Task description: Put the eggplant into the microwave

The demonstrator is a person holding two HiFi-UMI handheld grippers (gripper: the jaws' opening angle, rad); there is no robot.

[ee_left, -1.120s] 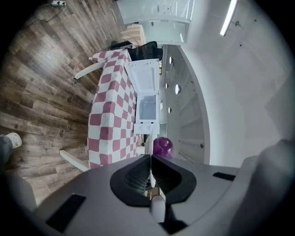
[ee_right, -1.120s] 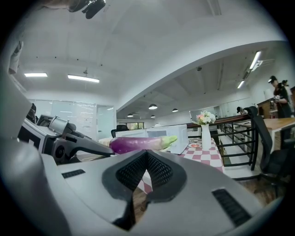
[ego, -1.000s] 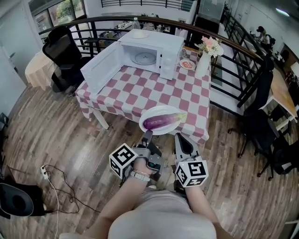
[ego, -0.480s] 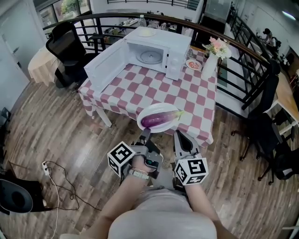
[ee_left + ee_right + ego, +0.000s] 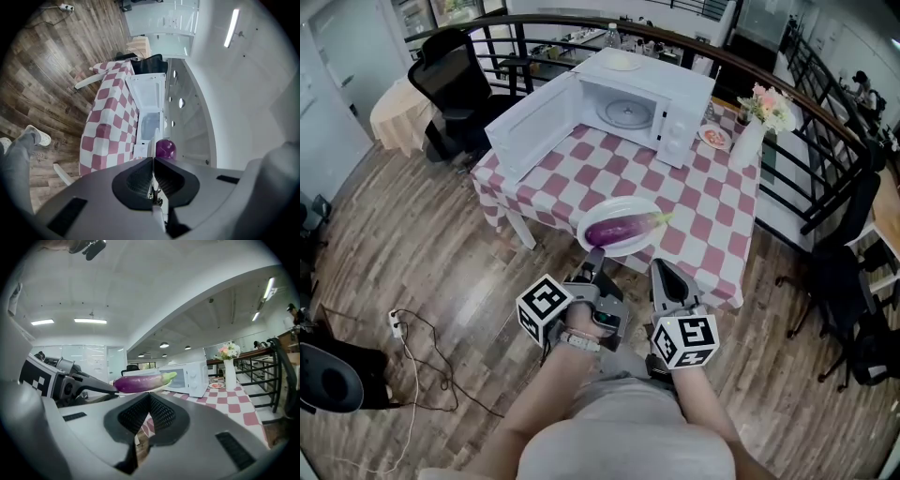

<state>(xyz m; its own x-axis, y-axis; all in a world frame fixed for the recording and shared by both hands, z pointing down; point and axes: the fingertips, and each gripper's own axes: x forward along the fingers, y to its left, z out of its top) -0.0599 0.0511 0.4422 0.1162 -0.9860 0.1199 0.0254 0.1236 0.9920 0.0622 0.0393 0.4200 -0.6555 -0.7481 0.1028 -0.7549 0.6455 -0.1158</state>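
A purple eggplant [image 5: 622, 228] lies on a white plate [image 5: 619, 202] that hangs in the air over the near edge of the checked table [image 5: 703, 220]. My left gripper [image 5: 596, 255], rolled on its side, is shut on the plate's near rim; in the left gripper view the rim runs into the jaw tips [image 5: 153, 159], with the eggplant [image 5: 165, 148] just beyond. My right gripper [image 5: 659, 266] is shut beside it, a little short of the plate. In the right gripper view the eggplant [image 5: 140, 381] shows above the shut tips [image 5: 150, 393]. The white microwave [image 5: 647, 103] stands at the table's far side, door [image 5: 534, 131] swung open.
A vase of flowers [image 5: 752, 139] and a small dish of food [image 5: 712, 137] stand right of the microwave. A black office chair [image 5: 455, 84] is left of the table, a dark railing [image 5: 811, 141] behind and to the right. A cable and power strip [image 5: 394, 323] lie on the wooden floor.
Both grippers and the plate with the eggplant have moved toward the table together. The plate now overlaps the tabletop more, and the microwave looks nearer.
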